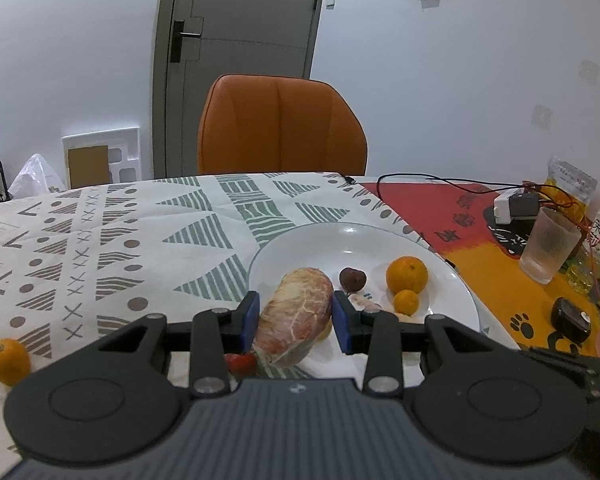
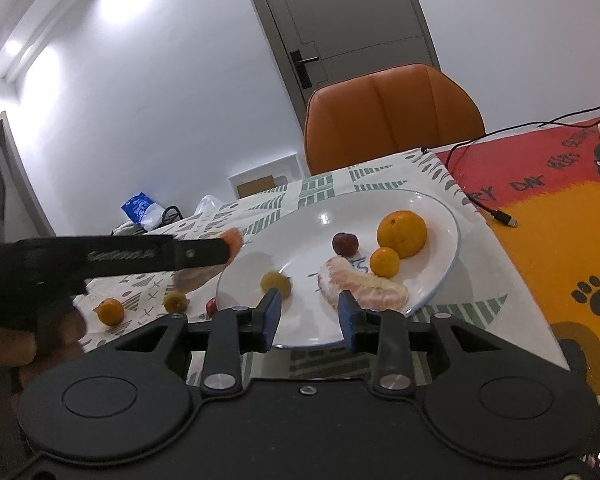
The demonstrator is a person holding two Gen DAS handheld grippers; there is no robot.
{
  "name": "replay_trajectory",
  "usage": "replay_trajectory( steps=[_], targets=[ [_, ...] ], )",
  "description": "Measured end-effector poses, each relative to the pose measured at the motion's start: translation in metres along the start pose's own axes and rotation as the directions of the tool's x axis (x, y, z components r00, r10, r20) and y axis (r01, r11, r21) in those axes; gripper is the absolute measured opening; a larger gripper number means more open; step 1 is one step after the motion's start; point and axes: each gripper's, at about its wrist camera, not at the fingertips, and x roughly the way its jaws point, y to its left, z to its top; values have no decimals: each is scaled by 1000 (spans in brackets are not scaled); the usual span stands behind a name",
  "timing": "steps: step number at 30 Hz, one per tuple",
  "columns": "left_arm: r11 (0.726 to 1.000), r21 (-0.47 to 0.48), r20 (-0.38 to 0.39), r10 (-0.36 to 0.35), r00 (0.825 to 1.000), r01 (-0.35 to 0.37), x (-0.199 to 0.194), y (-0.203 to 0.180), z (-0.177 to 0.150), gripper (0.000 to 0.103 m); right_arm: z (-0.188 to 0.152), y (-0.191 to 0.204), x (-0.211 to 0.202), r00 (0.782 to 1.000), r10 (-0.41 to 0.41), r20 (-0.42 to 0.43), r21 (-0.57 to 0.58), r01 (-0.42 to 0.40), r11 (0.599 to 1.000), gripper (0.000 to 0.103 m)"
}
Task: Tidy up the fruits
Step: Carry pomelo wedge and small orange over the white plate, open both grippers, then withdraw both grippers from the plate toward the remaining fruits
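Note:
My left gripper (image 1: 293, 316) is shut on a peeled pomelo segment (image 1: 292, 316), held above the near left edge of the white plate (image 1: 331, 240). In the right wrist view the left gripper (image 2: 224, 250) comes in from the left with the segment (image 2: 196, 276) blurred beside the plate rim (image 2: 447, 268). On the plate lie a large orange (image 2: 401, 233), a small orange (image 2: 384, 261), a dark red fruit (image 2: 344, 243), a greenish fruit (image 2: 276, 284) and another pomelo segment (image 2: 359, 290). My right gripper (image 2: 309, 312) is open and empty over the plate's near edge.
On the patterned cloth left of the plate lie a small orange (image 2: 111, 311), a greenish fruit (image 2: 175, 301) and a red fruit (image 2: 212, 306). An orange chair (image 1: 280, 128) stands behind the table. A frosted cup (image 1: 549, 244), cables and packets sit at the right.

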Motion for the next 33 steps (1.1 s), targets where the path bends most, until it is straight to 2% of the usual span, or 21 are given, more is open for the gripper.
replay_trajectory(
  steps=[13, 18, 24, 33],
  targets=[
    [999, 1, -8, 32, 999, -32, 23, -3, 10, 37, 4, -2, -4, 1000, 14, 7, 3, -14, 1000, 38],
    [1000, -5, -21, 28, 999, -28, 31, -7, 13, 38, 6, -3, -4, 1000, 4, 12, -3, -4, 1000, 46],
    [1000, -2, -12, 11, 1000, -11, 18, -6, 10, 41, 9, -3, -3, 1000, -6, 11, 3, 6, 1000, 46],
    [999, -9, -15, 37, 999, -37, -6, 14, 2, 45, 12, 10, 0, 1000, 5, 14, -16, -5, 1000, 47]
  ],
)
